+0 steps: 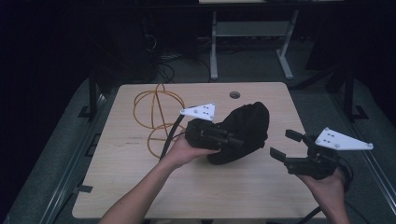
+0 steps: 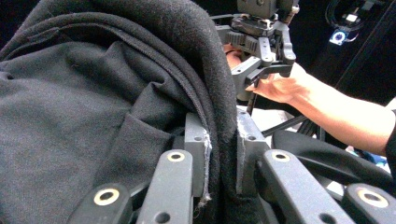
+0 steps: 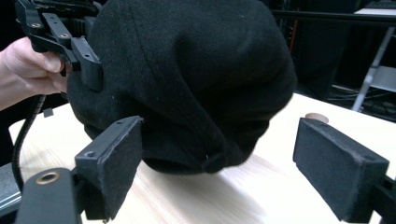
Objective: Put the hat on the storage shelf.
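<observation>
Nearest us in the high view, our right gripper (image 1: 284,145) sits at the table's right side with its jaws spread wide and nothing between them; in the right gripper view the two padded jaws stand well apart, aimed at the black garment (image 3: 187,79) but short of touching it. Just beyond, our left gripper (image 1: 233,140) is clamped on a folded edge of that garment (image 2: 93,93): the left gripper view shows a thick hem of dark knit fabric pinched tight between the jaws, with pale lint on the jaw faces. The garment (image 1: 245,130) looks like a sweatshirt or similar heavy cloth, bunched into a lump near the middle of the wooden table (image 1: 140,186), its lower part apparently resting on the wood. We judge the work to be at an early stage: one edge is secured and the bundle gathered, but nothing is spread or folded, and the right gripper has yet to take a second hold. Farther back on the left lies a coiled orange cable (image 1: 156,116), well apart from the cloth, and near the far edge a round grommet hole (image 1: 234,94).
</observation>
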### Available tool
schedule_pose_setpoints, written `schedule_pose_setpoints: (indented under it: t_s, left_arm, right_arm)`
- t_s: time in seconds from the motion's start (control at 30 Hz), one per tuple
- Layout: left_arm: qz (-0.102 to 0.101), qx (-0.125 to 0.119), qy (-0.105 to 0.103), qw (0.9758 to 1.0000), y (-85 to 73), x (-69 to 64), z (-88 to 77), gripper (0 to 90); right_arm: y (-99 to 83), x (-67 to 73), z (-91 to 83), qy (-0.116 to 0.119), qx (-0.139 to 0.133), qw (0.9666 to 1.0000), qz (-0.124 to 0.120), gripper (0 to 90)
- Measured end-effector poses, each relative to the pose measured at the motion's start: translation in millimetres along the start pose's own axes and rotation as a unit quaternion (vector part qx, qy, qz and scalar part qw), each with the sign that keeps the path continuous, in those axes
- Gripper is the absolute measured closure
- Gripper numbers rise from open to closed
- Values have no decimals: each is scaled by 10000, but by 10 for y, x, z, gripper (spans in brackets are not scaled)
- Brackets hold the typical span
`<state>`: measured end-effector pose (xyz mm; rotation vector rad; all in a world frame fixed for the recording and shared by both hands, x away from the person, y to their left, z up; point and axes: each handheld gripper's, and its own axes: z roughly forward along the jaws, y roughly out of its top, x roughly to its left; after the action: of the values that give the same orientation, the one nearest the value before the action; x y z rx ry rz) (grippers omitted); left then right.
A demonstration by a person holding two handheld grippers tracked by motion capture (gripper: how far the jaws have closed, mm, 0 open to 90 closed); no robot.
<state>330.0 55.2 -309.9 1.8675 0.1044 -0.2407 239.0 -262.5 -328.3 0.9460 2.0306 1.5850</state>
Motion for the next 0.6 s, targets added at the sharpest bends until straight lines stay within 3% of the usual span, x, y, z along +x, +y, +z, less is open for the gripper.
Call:
schedule_pose_setpoints:
  t_s: [0.37, 0.6]
  left_arm:
    - [19, -135, -125, 9998, 77, -60, -61, 787]
    - [55, -228, -250, 9994, 108, -89, -82, 787]
  right_arm:
    - [173, 94, 170, 254, -35, 9994, -239, 160]
    - [231, 132, 278, 304, -15, 9989, -349, 233]
